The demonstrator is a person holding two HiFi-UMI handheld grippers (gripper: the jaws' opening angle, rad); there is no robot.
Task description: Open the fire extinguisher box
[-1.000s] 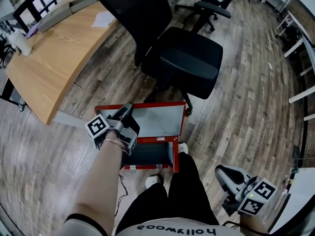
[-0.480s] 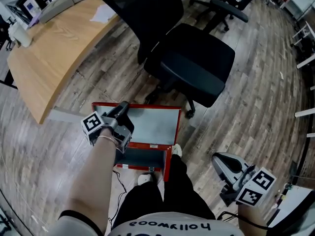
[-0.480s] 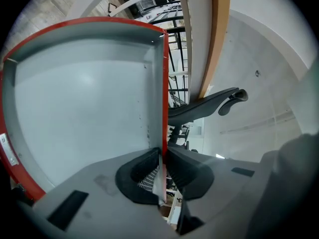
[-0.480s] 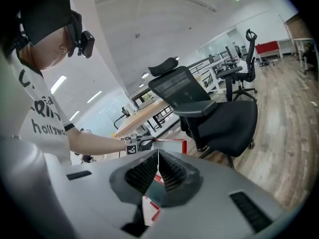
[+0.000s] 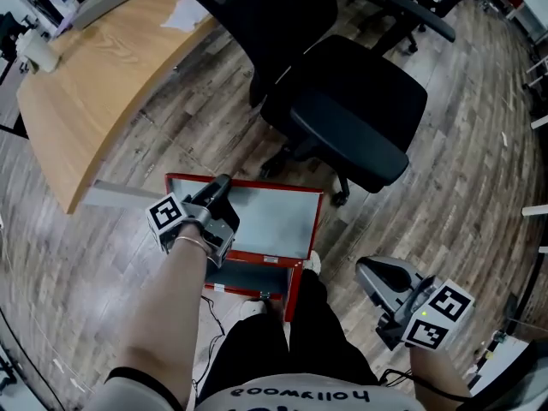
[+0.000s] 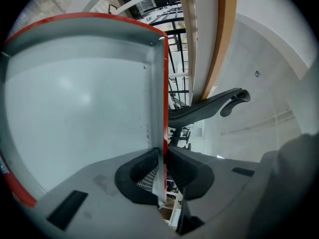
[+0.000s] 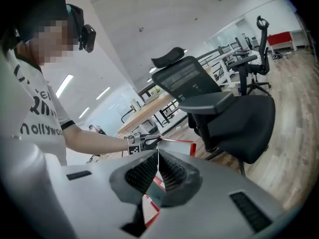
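The red fire extinguisher box (image 5: 248,278) sits on the wood floor just ahead of the person's feet. Its lid (image 5: 276,219) is swung up and back, grey inner face showing. My left gripper (image 5: 221,183) is shut on the lid's left edge. In the left gripper view the pads (image 6: 175,167) pinch the thin red-and-grey lid rim (image 6: 163,108), and the lid's grey inside (image 6: 79,98) fills the left. My right gripper (image 5: 370,274) hangs at the lower right, away from the box. Its jaws (image 7: 158,171) are shut with nothing between them.
A black office chair (image 5: 351,110) stands just beyond the box, its wheeled base close to the lid's far edge. A curved wooden desk (image 5: 103,67) runs along the upper left. The person's legs and shoes (image 5: 257,309) are beside the box's near side.
The lid has tipped a little further back with my left gripper still holding its edge. The right gripper has drifted slightly left, and the head view has shifted.
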